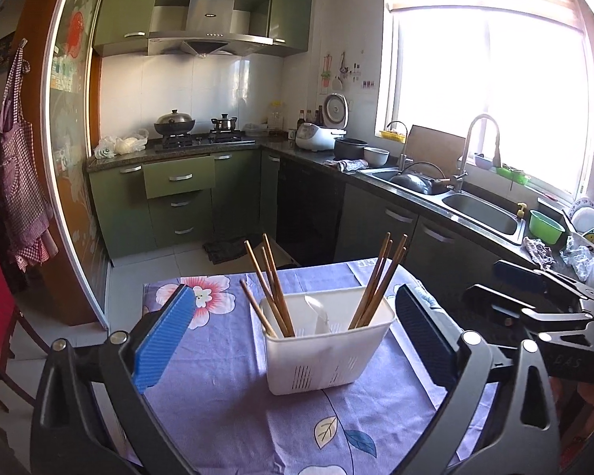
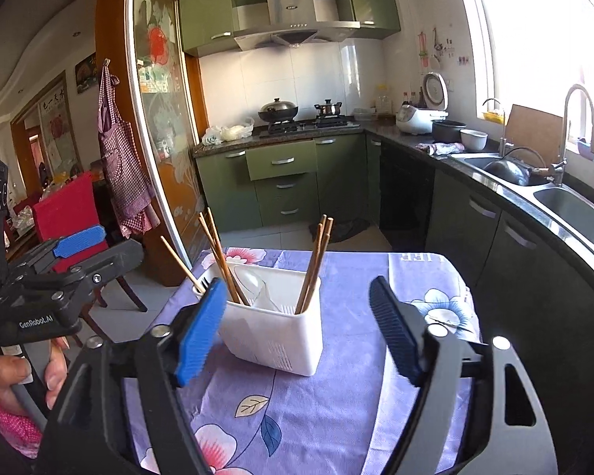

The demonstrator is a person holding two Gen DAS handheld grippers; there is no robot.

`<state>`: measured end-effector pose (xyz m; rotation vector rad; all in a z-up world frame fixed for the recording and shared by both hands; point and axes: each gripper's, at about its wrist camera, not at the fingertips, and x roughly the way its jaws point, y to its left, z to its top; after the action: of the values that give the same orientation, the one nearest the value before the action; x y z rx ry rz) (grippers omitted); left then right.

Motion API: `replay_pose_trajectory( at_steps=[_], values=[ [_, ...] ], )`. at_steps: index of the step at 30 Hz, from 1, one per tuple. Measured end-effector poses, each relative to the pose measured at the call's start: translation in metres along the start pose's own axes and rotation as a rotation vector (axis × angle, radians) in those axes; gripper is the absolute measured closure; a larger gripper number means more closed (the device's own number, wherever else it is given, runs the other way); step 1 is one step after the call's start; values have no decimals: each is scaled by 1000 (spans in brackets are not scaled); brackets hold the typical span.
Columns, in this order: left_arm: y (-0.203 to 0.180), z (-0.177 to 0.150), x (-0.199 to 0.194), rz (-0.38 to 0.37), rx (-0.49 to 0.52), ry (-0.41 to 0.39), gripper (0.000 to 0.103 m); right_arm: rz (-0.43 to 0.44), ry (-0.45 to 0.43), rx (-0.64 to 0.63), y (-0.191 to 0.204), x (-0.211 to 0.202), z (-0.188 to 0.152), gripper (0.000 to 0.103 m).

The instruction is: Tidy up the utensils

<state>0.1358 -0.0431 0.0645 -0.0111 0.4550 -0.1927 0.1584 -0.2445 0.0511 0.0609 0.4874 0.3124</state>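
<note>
Both grippers empty, utensils sorted in the holder

The white holder (image 1: 328,344) stands mid-frame on the floral tabletop (image 1: 225,415), chopsticks (image 1: 267,289) grouped at each end, a pale spoon (image 1: 318,312) between. Left gripper (image 1: 297,336) and right gripper (image 2: 297,332) tilt down toward it, jaws wide apart, gripping nothing.

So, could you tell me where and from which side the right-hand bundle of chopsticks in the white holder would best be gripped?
Probably by the bare upper shafts of the right chopstick bundle, above the white holder rim, coming from above on the near side. They stand close together and lean outward, so open jaws can close across them all; their lower ends are hidden inside the holder.
</note>
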Motion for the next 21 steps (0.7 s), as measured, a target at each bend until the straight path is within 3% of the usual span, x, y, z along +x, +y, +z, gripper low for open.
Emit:
replay_pose_trajectory(
  at_steps=[5,9,15,21],
  values=[
    [11,-32,-30,-16,-52,13,7,-54,-56,12,-5,-49,-35,10],
    [10,-58,-56,22,-30,-9,7,-80,-97,29,-1,-83,-75,5],
    [6,-88,-92,37,-35,-27,7,-101,-219,22,21,-139,-129,5],
    [-2,-97,-125,46,-52,-64,7,-107,-264,-35,51,-173,-147,5]
  ],
)
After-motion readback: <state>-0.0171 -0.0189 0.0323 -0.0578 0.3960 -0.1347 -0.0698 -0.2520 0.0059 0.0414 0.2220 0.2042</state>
